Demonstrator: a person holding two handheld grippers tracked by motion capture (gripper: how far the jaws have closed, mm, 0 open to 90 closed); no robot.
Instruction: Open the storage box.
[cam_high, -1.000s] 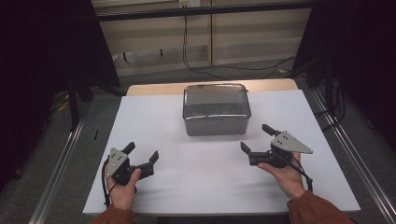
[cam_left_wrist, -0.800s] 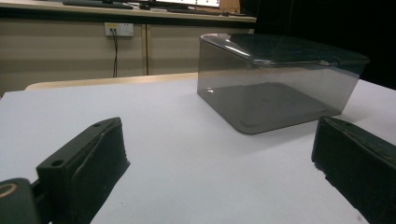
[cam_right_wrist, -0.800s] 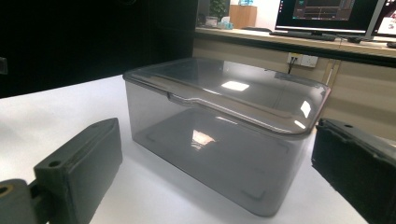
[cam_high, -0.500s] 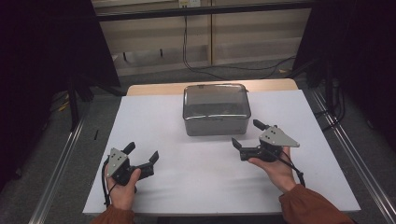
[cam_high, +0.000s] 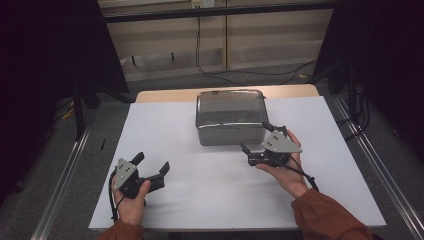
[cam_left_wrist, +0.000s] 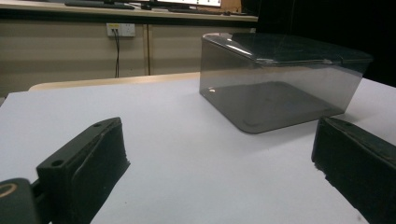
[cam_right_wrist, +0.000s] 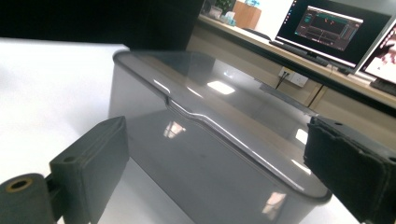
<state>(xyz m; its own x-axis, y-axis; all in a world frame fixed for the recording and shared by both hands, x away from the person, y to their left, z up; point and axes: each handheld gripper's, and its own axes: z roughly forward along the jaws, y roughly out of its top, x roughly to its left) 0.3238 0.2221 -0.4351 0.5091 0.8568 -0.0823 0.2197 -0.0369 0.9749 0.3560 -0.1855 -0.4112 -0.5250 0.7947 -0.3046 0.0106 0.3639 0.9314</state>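
Sitting lidded on white table (cam_high: 165, 130): smoky translucent box (cam_high: 230, 122), rounded corners; both claws spread, empty.

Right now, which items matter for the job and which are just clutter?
In play:
- grey lidded box
- right gripper, jaws open, at the box's near right corner
- left gripper, open, resting on the table

Just around:
- white table sheet
- monitors
- wall socket
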